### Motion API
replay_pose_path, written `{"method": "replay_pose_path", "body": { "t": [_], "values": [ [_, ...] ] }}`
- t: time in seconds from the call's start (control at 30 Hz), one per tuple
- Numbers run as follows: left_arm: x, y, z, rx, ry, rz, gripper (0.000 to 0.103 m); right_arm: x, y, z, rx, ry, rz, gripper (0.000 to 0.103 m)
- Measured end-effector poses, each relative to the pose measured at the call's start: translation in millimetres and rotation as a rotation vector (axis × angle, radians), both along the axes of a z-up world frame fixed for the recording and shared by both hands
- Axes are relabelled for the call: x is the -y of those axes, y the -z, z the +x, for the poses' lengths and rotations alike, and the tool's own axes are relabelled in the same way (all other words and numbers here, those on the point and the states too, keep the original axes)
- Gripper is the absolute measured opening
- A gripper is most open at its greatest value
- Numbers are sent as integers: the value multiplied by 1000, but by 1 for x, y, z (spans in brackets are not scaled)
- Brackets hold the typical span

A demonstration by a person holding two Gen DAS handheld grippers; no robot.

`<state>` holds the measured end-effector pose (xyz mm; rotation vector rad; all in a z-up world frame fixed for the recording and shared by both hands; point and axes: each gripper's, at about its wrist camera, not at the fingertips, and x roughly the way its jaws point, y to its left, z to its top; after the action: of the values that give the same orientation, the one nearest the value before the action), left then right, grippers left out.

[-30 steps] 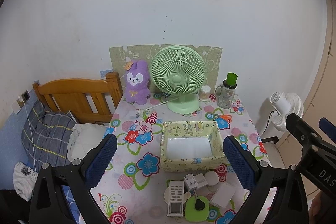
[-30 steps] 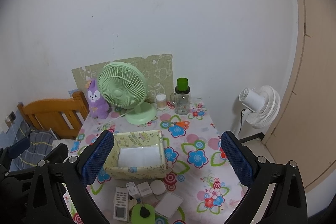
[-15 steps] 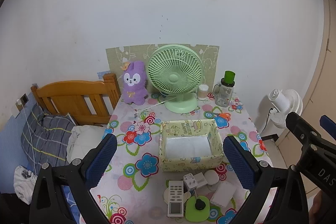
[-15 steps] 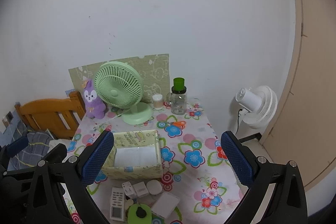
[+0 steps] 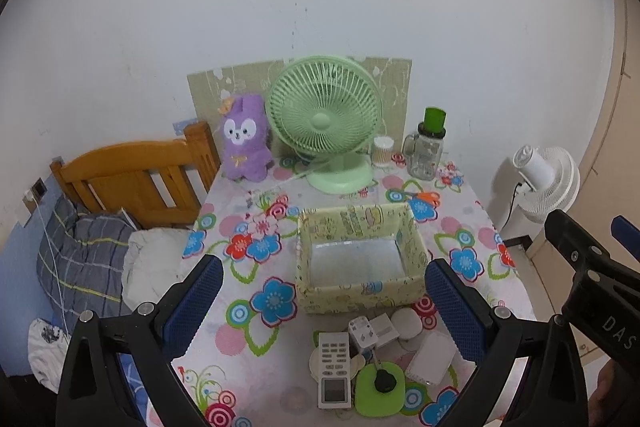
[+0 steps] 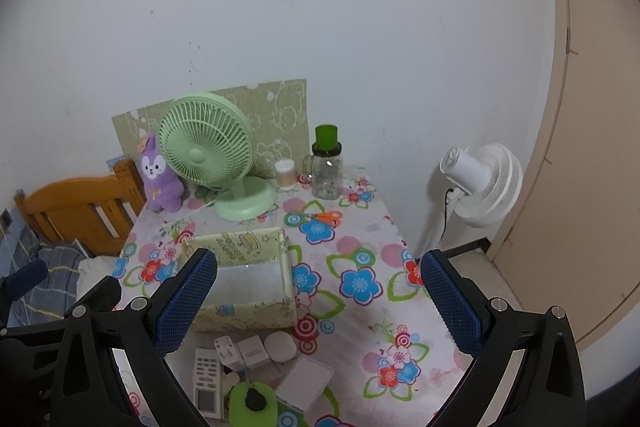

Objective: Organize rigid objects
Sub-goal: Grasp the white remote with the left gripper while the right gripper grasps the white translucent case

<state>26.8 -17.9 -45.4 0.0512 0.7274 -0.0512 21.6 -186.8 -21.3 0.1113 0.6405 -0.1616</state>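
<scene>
A yellow-green fabric box (image 5: 358, 255) stands empty mid-table; it also shows in the right wrist view (image 6: 244, 277). In front of it lies a cluster of small rigid items: a white remote (image 5: 334, 363), a white plug adapter (image 5: 362, 331), a round white puck (image 5: 406, 323), a flat white box (image 5: 431, 357) and a green pad with a black piece on it (image 5: 380, 385). The remote (image 6: 207, 379) and green pad (image 6: 253, 405) show in the right view too. My left gripper (image 5: 324, 307) and right gripper (image 6: 318, 301) are open, empty, high above the table's near edge.
At the table's back stand a green desk fan (image 5: 324, 123), a purple plush rabbit (image 5: 242, 139), a jar with a green lid (image 5: 429, 149), a small white canister (image 5: 382, 151) and orange scissors (image 5: 428, 195). A wooden bed frame (image 5: 132, 179) is left, a white floor fan (image 5: 546, 183) right.
Both grippers have drifted up and back a little, so the table sits slightly lower and smaller in view. Nothing on the table has moved.
</scene>
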Motion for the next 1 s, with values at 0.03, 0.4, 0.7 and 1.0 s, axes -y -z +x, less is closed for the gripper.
{"method": "replay_pose_path", "body": {
  "t": [0.03, 0.4, 0.7, 1.0],
  "values": [
    [0, 3, 1, -7, 1, -1, 102, 1, 4, 0, 1, 1, -1, 103],
    [-7, 58, 16, -84, -30, -65, 101, -2, 61, 14, -69, -1, -14, 103],
    [-9, 106, 25, -149, -62, -12, 101, -5, 113, 23, -142, -6, -1, 103],
    [-6, 160, 32, -208, -59, 35, 101, -3, 169, 32, -201, 11, 19, 103]
  ]
}}
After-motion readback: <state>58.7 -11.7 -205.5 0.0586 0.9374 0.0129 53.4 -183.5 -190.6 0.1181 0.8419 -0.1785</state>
